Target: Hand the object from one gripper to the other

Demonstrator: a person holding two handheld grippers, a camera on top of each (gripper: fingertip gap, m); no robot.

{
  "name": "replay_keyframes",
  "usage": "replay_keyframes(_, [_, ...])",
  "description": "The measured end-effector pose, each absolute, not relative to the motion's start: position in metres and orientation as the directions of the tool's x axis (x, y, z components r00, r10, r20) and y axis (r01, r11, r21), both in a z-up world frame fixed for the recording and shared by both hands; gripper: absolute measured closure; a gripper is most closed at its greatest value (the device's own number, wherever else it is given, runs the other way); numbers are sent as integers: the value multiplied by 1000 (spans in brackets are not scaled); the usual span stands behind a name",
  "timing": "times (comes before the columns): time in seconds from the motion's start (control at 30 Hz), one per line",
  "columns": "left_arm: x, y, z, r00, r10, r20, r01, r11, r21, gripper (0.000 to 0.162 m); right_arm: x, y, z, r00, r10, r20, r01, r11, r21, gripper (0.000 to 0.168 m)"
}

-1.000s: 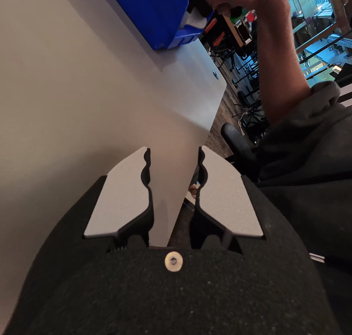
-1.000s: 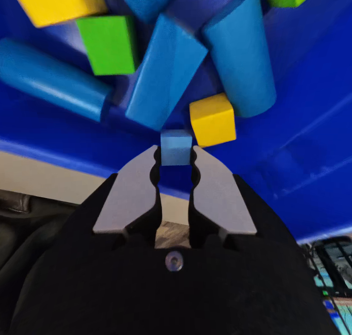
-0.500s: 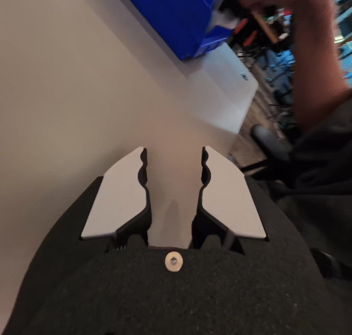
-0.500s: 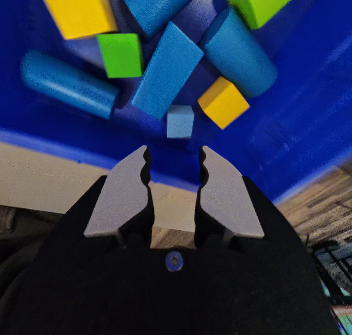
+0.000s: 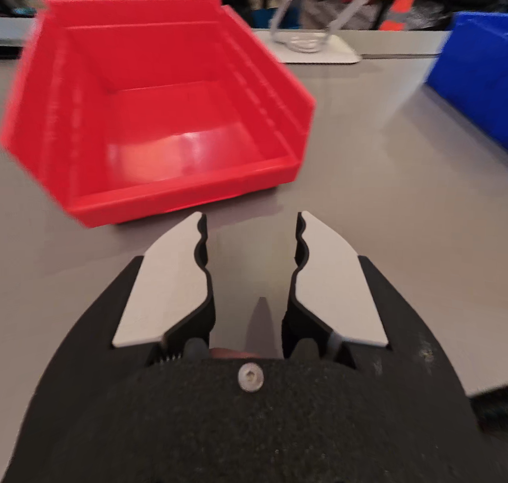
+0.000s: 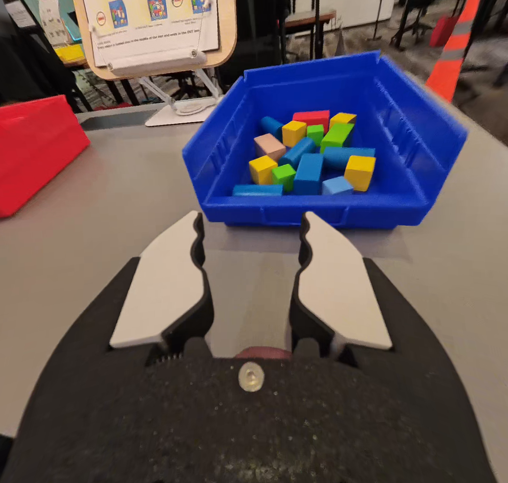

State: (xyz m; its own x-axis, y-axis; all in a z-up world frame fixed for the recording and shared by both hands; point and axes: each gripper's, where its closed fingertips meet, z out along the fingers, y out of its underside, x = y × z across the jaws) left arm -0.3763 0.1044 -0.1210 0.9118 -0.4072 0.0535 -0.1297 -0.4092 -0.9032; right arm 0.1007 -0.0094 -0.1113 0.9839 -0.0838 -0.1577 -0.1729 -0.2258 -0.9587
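A blue bin (image 6: 310,217) stands on the grey table and holds several coloured wooden blocks, among them a small light blue block (image 6: 336,186) near its front wall. My right gripper (image 6: 250,218) is open and empty, low over the table just in front of the blue bin. A red bin (image 5: 176,195) stands empty on the table. My left gripper (image 5: 250,218) is open and empty, just in front of the red bin's front right corner. Neither gripper shows in the other's view.
The blue bin's side (image 5: 472,90) shows at the right in the left wrist view; the red bin's side (image 6: 35,151) shows at the left in the right wrist view. A board with a printed sheet on a stand (image 6: 154,24) stands behind the table. An orange cone (image 6: 453,52) stands beyond the table.
My right gripper let go of the light blue block into the blue bin, opened and drew back in front of the bin. My left gripper swung round to face the red bin and opened wider.
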Motion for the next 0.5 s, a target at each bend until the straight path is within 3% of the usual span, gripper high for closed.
replay_keyframes(0.13, [-396,112,-121,941,-336,42,-109,-418,-902,100,122,-7,-115,986,-161,39,-4,-258,-966,101])
replay_keyframes(0.33, [-394,112,-118,938,-342,54,-93,-401,-911,100,117,-7,-117,992,-121,-36,-67,-260,-963,102])
replay_keyframes(0.5, [-391,109,-113,934,-357,-23,-160,-358,-920,102,110,-6,-119,994,-100,33,5,-272,-962,104])
